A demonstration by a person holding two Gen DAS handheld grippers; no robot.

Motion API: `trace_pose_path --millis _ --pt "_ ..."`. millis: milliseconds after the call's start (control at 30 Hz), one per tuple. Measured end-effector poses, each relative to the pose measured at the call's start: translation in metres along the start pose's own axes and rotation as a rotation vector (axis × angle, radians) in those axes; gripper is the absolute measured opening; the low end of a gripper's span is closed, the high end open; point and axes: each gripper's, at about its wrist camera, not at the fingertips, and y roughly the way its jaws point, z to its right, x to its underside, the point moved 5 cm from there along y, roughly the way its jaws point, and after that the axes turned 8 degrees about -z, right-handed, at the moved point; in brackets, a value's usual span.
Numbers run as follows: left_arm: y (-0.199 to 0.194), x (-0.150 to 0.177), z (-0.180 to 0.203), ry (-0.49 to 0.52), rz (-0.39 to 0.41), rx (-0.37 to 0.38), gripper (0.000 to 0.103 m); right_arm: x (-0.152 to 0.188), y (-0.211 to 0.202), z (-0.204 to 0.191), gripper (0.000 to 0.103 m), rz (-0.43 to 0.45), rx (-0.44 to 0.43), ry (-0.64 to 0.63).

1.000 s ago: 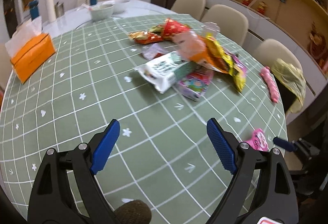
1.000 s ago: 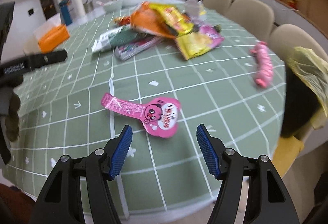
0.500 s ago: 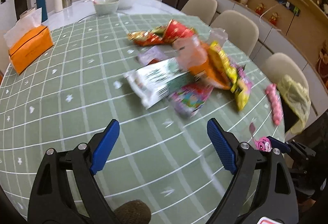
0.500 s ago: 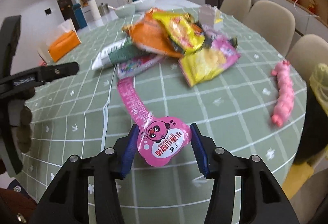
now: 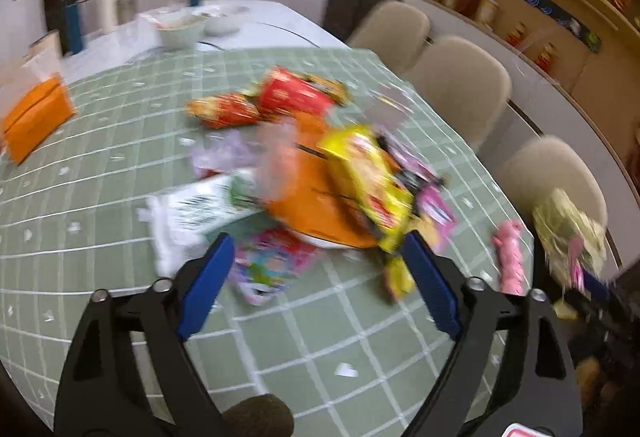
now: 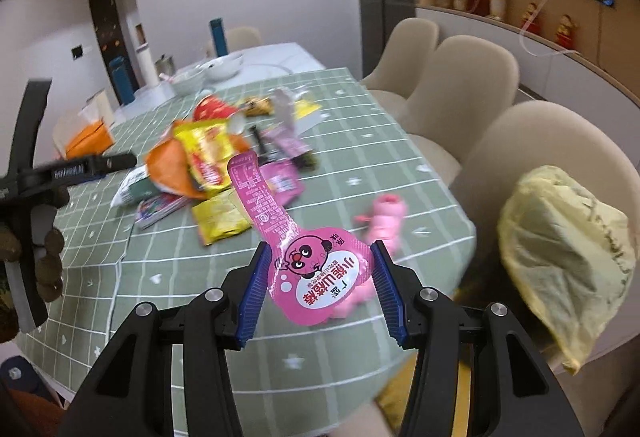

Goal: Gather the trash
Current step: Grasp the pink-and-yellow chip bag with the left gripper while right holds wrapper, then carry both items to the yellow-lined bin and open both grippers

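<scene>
My right tongs (image 6: 318, 279) are closed on the flat pink plastic lollipop-shaped wrapper (image 6: 316, 273), pads squeezing the edges of its round cartoon-face head so the long tail sticks up ahead of them, clear of the green checked tablecloth (image 6: 340, 141). The yellow-lined trash bag (image 6: 568, 249) gapes just to their right, presumably its destination. My left tongs (image 5: 316, 277) stand wide with nothing between the jaws, having just narrowed slightly, hovering before the heap of crinkled snack packets (image 5: 320, 173), likely next.
</scene>
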Motion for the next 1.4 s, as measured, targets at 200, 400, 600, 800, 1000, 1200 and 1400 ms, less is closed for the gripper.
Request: trace_pose_path --millis 200,400,600,800,1000,1200,1400 --pt "0.046 0.007 0.057 0.166 -0.083 0.051 0.061 -0.001 -0.016 0.042 0.048 0.043 0.049 0.064" --pt "0.077 0.008 0.066 0.113 -0.091 -0.014 0.041 0.003 -0.041 0.08 0.048 0.103 0.115 0.123" --pt "0.085 0.023 0.077 0.092 -0.175 0.035 0.026 -0.002 -0.048 0.108 0.048 0.134 0.114 0.198" --pt "0.068 0.021 0.083 0.104 -0.192 0.08 0.011 -0.002 -0.034 0.099 0.048 0.109 0.112 0.18" --pt "0.04 0.024 0.089 0.15 -0.168 0.124 0.009 0.008 -0.023 0.085 0.048 0.086 0.107 0.175" --pt "0.007 0.006 0.102 0.218 -0.088 0.134 0.009 0.001 -0.024 0.08 0.048 0.111 0.11 0.184" --pt "-0.02 -0.028 0.134 0.253 0.013 0.175 0.009 -0.014 -0.044 0.086 0.048 0.161 0.154 0.155"
